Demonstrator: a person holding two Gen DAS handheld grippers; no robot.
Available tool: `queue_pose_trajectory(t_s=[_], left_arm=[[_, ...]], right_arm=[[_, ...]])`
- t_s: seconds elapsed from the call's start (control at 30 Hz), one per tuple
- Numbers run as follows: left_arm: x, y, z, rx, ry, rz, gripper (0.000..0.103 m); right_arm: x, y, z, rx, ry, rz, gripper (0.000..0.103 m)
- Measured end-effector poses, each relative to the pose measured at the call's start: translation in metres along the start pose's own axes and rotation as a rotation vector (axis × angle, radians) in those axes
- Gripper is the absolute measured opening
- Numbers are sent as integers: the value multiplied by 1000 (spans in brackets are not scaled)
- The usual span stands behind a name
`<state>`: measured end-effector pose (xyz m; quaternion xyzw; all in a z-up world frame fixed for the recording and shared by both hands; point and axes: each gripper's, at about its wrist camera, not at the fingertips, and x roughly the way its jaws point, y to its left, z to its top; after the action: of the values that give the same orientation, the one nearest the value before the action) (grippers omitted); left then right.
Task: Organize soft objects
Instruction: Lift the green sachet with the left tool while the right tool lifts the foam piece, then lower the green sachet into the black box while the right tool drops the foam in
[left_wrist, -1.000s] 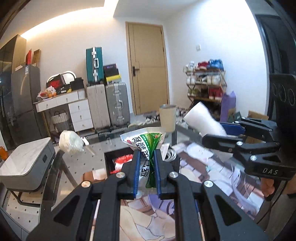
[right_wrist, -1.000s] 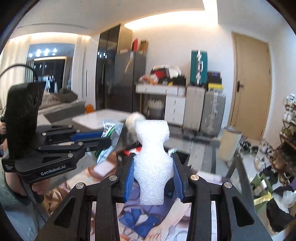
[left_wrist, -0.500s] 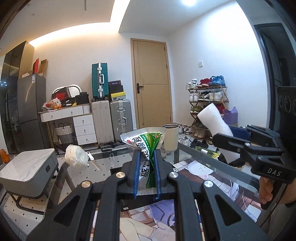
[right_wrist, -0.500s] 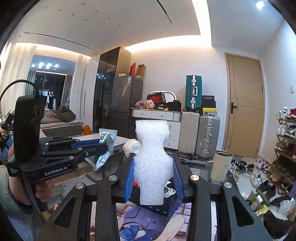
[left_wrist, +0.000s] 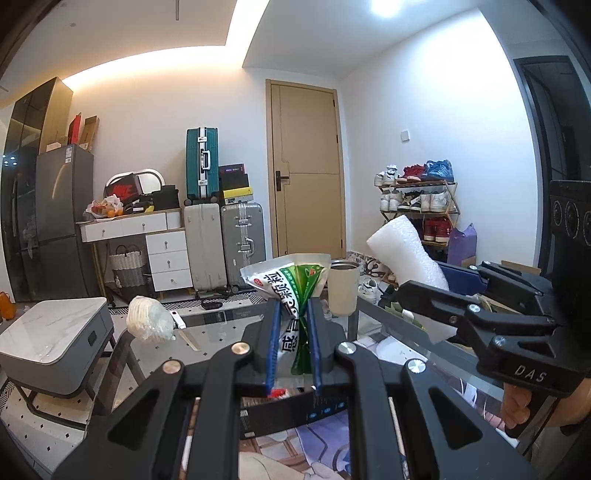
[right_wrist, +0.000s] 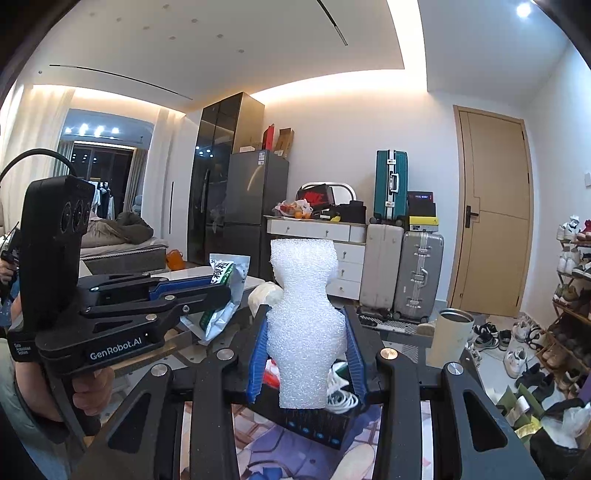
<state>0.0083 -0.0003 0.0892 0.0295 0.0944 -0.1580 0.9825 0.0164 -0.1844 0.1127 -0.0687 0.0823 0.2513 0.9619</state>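
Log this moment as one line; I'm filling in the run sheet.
left hand-held gripper: shut on green-and-white packet | right hand-held gripper: shut on white foam piece | both held above glass table

A glass table (left_wrist: 229, 332) carries a cup (left_wrist: 343, 286), a white bundle (left_wrist: 147, 323) and a black box (right_wrist: 317, 424).

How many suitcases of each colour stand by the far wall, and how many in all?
Teal suitcase, standing on top of the other two: 1
Off-white suitcase: 1
Silver suitcase: 1
Total: 3
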Motion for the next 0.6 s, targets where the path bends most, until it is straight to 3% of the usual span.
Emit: queue_pose_trajectory(t_s=[0.3, 0.6], left_arm=[[33, 28, 26, -108, -28, 7, 13], [78, 56, 25, -168, 24, 38, 13]], right_arm=[[55, -5, 24, 62, 14, 28, 37], [108, -18, 32, 108, 66, 0, 37]])
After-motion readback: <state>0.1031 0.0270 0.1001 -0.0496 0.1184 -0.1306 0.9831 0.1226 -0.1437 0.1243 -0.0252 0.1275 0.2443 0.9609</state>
